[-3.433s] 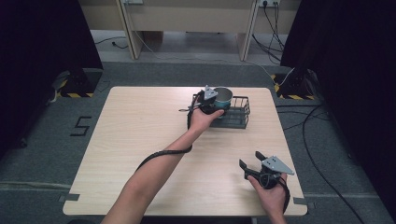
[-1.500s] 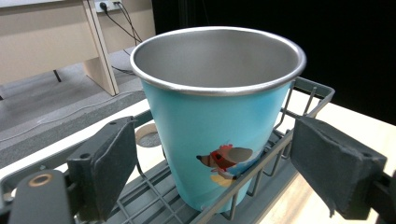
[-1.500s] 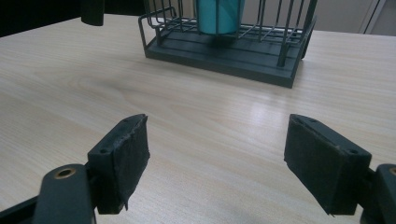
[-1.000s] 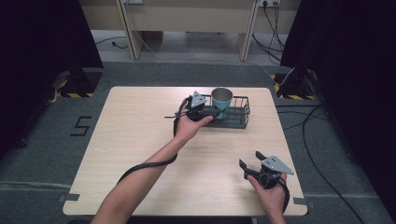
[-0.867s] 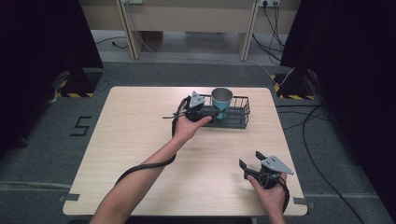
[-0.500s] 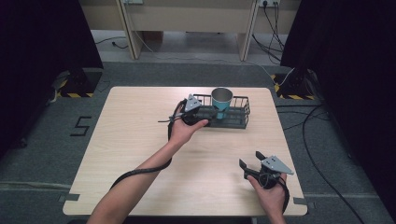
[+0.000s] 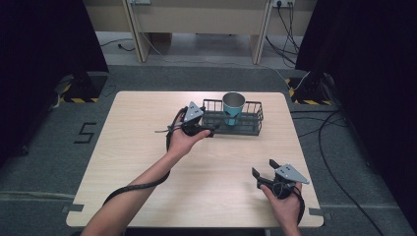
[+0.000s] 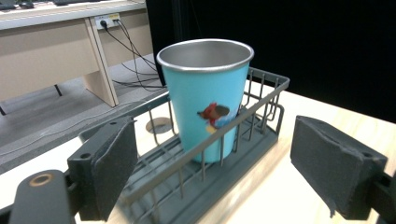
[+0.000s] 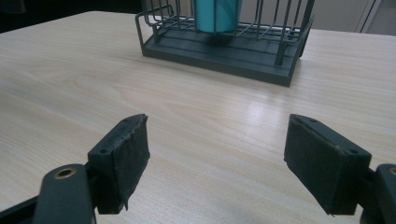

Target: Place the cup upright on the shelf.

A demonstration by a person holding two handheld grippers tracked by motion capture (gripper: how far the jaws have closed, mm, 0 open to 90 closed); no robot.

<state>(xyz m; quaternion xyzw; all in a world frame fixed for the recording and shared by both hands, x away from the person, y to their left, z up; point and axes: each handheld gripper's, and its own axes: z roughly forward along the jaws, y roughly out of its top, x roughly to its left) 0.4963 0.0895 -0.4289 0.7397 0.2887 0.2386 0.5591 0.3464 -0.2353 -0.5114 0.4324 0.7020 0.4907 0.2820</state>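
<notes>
while both jaws spread, left gripper at rack edge (cup inside), right gripper well apart

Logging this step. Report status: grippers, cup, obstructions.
Left gripper open, beside rack. Right gripper open, idle near table edge. Cup upright in rack, free. Nothing in the way.

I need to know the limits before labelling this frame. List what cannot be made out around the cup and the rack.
- Cup bottom: in the left gripper view, the rack wires cross it.
- Cup top: in the right gripper view, cut off by the upper edge.
- Cup picture: in the high view, too small to read.
- Left tool tips: in the high view, too small and dark against the rack to tell whether they touch it.
</notes>
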